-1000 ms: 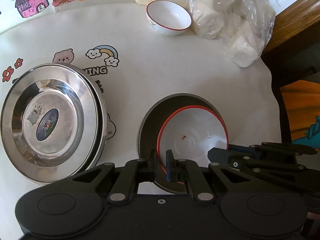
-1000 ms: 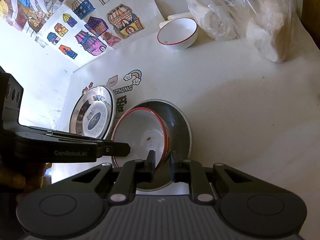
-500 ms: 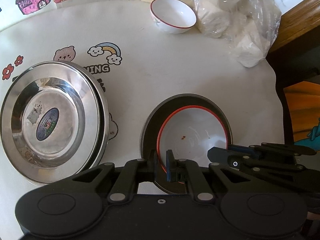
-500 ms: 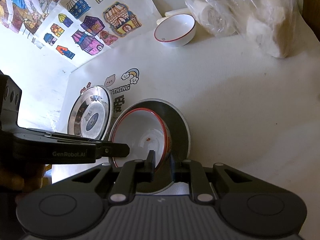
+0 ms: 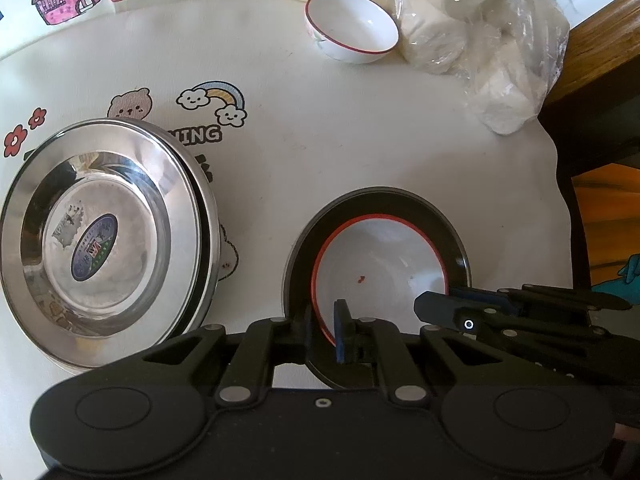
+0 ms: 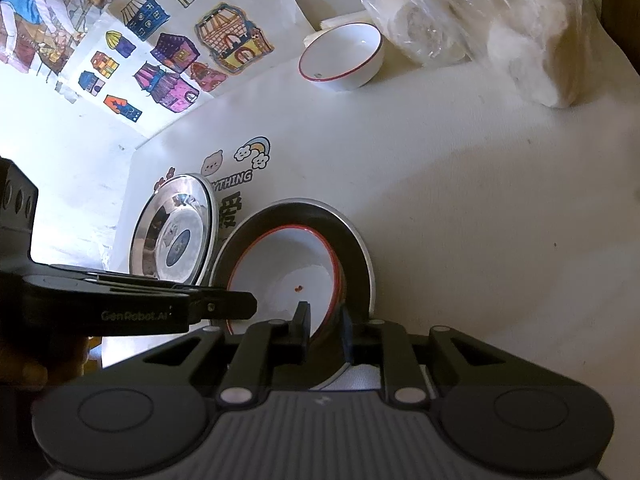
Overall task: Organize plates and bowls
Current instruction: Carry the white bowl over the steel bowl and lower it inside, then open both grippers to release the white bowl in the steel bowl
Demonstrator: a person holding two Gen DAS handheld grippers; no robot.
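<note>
Pinching opposite rims of the red-rimmed bowl (image 5: 380,264) inside the dark plate (image 5: 452,232), left gripper (image 5: 324,328) and right gripper (image 6: 325,326) stay clamped; glazed, slippery, breakable. Beyond the plate sits another bowl (image 5: 352,28).

A home dining corner: a bench under a white cartoon-printed cloth (image 5: 320,120) with rainbow and bear, a child's colored house drawings (image 6: 176,52) at 11 o'clock, a plastic bag of white rolls (image 5: 476,36) at 1 o'clock, and steel plates (image 5: 100,240) at 9 o'clock.
</note>
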